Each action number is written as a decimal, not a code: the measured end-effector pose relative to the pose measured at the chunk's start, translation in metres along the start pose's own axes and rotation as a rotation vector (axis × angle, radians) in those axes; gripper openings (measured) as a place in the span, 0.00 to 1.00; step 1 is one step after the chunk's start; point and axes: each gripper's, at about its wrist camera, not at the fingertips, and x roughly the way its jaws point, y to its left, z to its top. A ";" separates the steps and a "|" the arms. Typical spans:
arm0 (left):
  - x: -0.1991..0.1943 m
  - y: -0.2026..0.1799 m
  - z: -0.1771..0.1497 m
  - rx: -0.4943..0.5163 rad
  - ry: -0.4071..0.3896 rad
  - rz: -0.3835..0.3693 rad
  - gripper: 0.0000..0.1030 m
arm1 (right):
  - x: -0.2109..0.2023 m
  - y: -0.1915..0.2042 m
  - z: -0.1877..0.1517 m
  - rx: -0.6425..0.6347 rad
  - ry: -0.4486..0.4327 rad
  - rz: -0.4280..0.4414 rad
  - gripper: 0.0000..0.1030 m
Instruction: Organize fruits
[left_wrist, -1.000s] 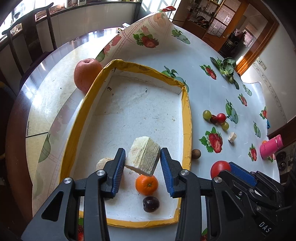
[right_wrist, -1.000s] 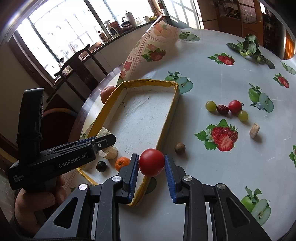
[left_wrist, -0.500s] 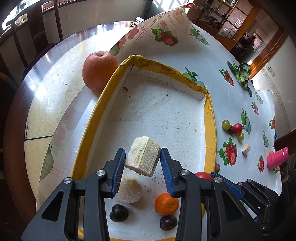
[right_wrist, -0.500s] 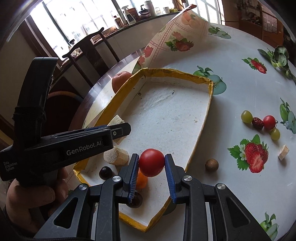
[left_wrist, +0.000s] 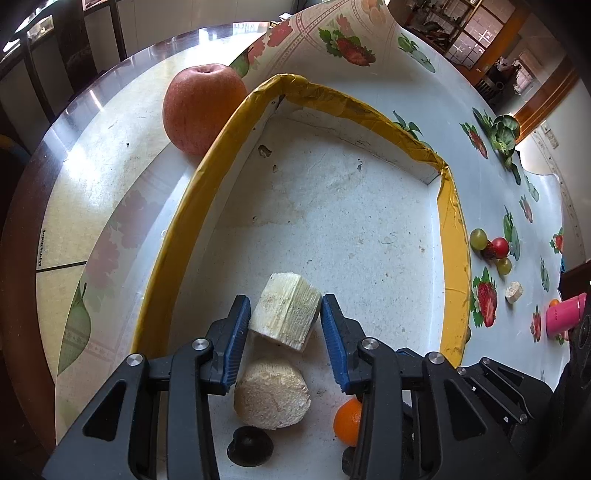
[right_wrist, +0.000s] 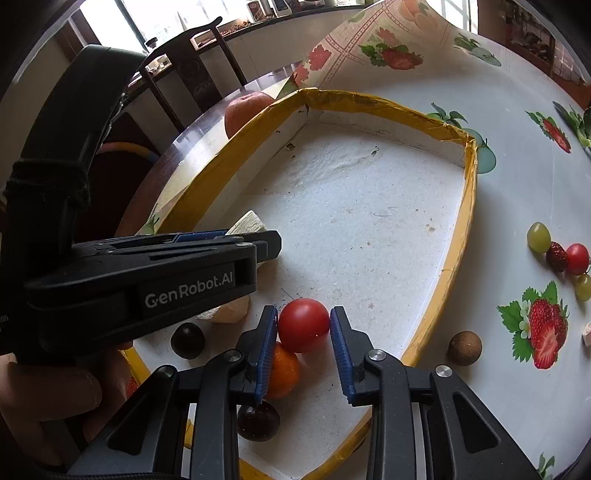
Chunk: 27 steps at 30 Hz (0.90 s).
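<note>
My left gripper (left_wrist: 284, 314) is shut on a pale cut fruit chunk (left_wrist: 285, 311) and holds it over the near part of the yellow-rimmed white tray (left_wrist: 221, 147). My right gripper (right_wrist: 303, 326) is shut on a red tomato (right_wrist: 303, 325) over the tray (right_wrist: 458, 236). In the tray lie a round pale slice (left_wrist: 271, 398), an orange (left_wrist: 349, 421) and dark plums (left_wrist: 249, 445). The orange (right_wrist: 282, 371) and plums (right_wrist: 187, 340) also show in the right wrist view, under and beside my right gripper.
A large apple (left_wrist: 203, 107) sits outside the tray's far left corner. Right of the tray on the fruit-print cloth lie grapes (right_wrist: 538, 237), a cherry tomato (right_wrist: 577, 258), a brown round fruit (right_wrist: 464, 348) and a pale piece (left_wrist: 514, 291). A pink cup (left_wrist: 565, 314) stands far right.
Both grippers have moved forward over the tray with their loads. The tomato has gone from the tray's right rim to above its inside.
</note>
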 end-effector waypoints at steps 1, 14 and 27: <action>0.000 0.000 0.000 -0.005 0.002 0.004 0.38 | 0.001 0.000 -0.001 0.001 0.003 -0.003 0.31; -0.039 -0.010 -0.005 0.010 -0.057 0.043 0.44 | -0.037 -0.007 -0.013 0.028 -0.057 -0.006 0.43; -0.068 -0.046 -0.029 0.046 -0.096 0.012 0.49 | -0.104 -0.032 -0.058 0.116 -0.120 -0.028 0.43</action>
